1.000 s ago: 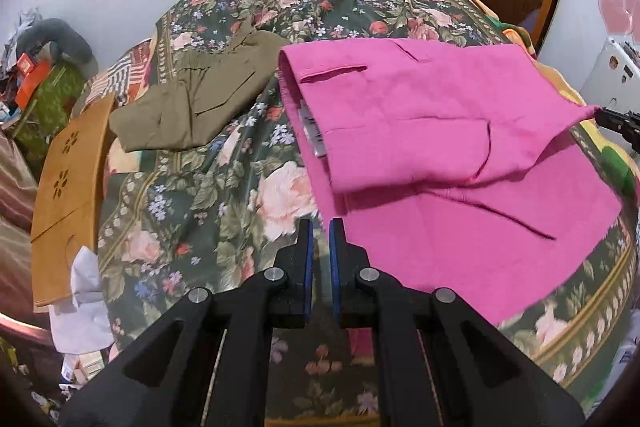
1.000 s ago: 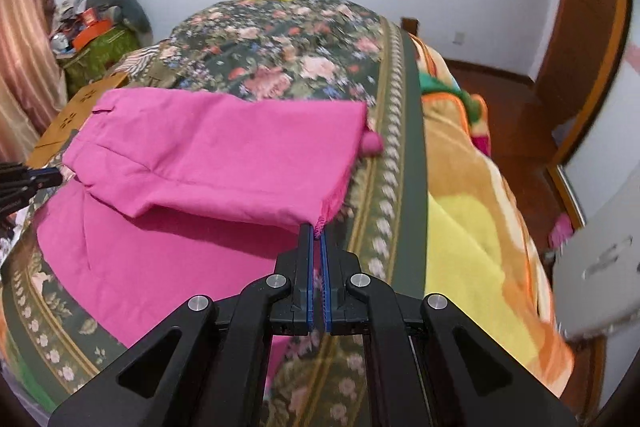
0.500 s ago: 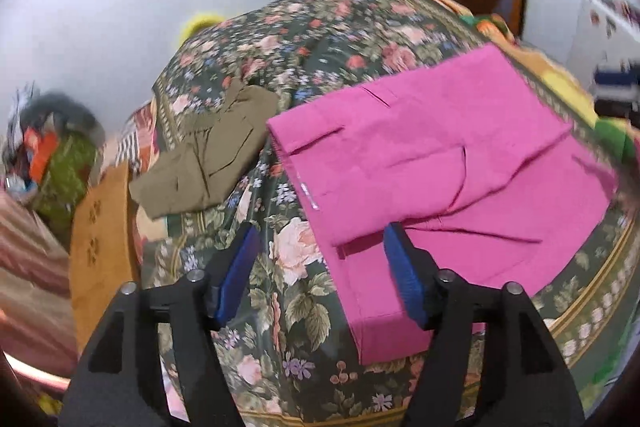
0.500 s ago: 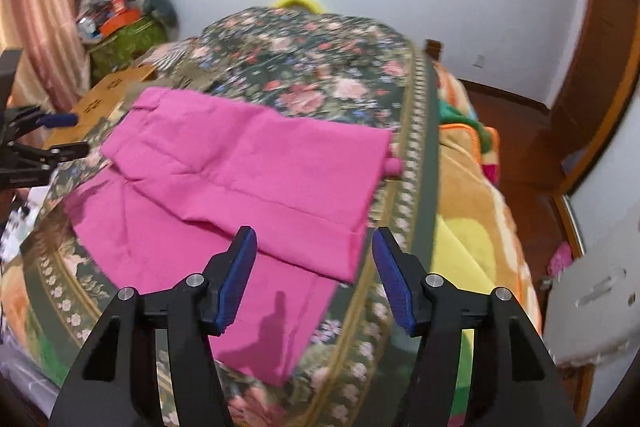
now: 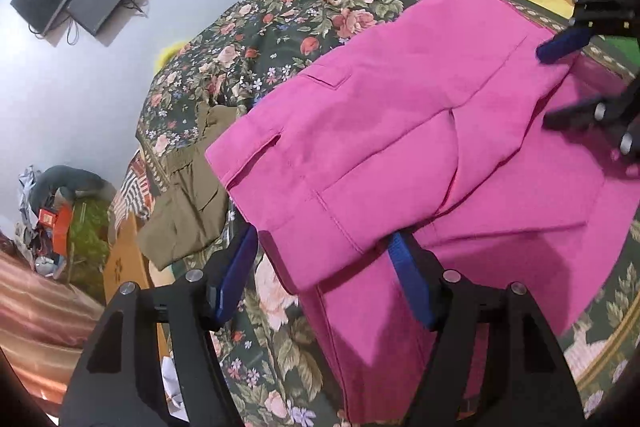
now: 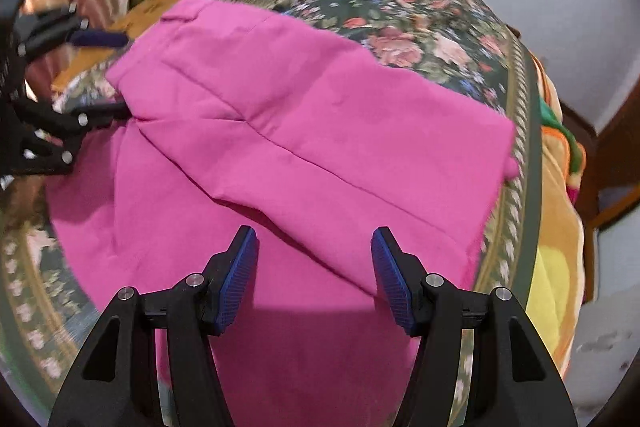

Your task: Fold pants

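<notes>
The pink pants (image 5: 400, 155) lie on the floral bedspread (image 5: 304, 7), folded once, so that an upper layer rests on a lower layer.

The left gripper (image 5: 320, 275) has its jaws apart and holds nothing. The corner of the upper layer lies between its two blue pads (image 5: 234, 275) and partly covers the right one, but the pads do not press on the cloth. To the left of this gripper is a strip of bare bedspread, then the olive-green garment (image 5: 188, 211), which lies just beside the waistband edge of the pants. Beyond that the bed ends at a wooden board (image 5: 124, 259).

The right gripper (image 6: 314, 275) is also released, its jaws apart over the lower layer, with the slanting folded edge of the upper layer just ahead of the fingertips. To its right, the pants end close to the striped border of the bedspread, and an orange and yellow blanket (image 6: 556, 247) falls away past it. A small pink piece sticks out at that far edge; what it is cannot be told.

The near hem of the pants is hidden behind both grippers. The right view is blurred at the far end of the bed.
</notes>
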Demonstrator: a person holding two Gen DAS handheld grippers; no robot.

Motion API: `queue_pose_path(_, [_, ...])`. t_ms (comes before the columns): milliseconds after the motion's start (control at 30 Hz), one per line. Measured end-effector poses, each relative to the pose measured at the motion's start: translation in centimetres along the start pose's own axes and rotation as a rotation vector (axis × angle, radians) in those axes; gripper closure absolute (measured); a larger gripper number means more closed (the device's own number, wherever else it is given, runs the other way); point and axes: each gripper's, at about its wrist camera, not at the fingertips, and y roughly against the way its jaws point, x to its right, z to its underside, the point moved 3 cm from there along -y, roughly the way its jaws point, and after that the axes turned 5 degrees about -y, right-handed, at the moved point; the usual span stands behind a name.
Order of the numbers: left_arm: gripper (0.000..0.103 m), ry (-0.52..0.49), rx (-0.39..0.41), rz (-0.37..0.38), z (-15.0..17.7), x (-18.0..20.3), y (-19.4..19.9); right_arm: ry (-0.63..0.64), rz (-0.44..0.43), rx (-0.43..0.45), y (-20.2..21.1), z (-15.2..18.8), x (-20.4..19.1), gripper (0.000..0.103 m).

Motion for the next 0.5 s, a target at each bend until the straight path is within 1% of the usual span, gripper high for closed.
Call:
queue_pose_path(33, [0.043, 0.006, -0.003, 0.015, -0.1, 0.0, -0.2, 0.022, 0.0, -0.004, -0.3, -0.2, -0.4, 0.047])
queue_pose_path(67, [0.054, 0.015, -0.009, 0.03, -0.3, -0.1, -0.4, 0.043, 0.003, -0.01, -0.6, -0.4, -0.9, 0.048])
queue_pose_path(100, [0.058, 0.026, -0.015, 0.043, -0.4, -0.2, -0.6, 0.057, 0.007, 0.002, -0.8, -0.6, -1.3, 0.053])
queue_pose_path(133, [0.064, 0.033, -0.015, 0.049, -0.4, -0.3, -0.7, 0.061, 0.006, 0.007, -0.9, -0.8, -1.4, 0.059])
queue_pose_path(167, [0.07, 0.036, -0.01, 0.049, -0.5, -0.4, -0.6, 0.058, -0.002, 0.004, -1.1, -1.0, -1.5, 0.072])
queue_pose_path(200, [0.073, 0.038, -0.005, 0.048, -0.5, -0.2, -0.5, 0.051, -0.005, -0.001, -1.3, -1.3, -1.4, 0.085])
queue_pose_path(233, [0.077, 0.043, -0.001, 0.044, -0.6, -0.2, -0.4, 0.043, -0.006, -0.001, -1.4, -1.5, -1.3, 0.091])
queue_pose_path(267, [0.082, 0.051, 0.005, 0.044, -0.6, -0.2, -0.2, 0.035, -0.009, 0.006, -1.4, -1.7, -1.2, 0.095])
queue_pose_path(367, [0.085, 0.079, 0.025, 0.045, -0.6, -0.7, 0.7, -0.001, -0.028, 0.042, -0.5, -2.1, -0.8, 0.097])
queue_pose_path(500, [0.085, 0.09, 0.065, 0.065, -0.5, -1.2, 2.7, -0.027, -0.044, 0.089, 1.6, -2.3, -1.1, 0.098])
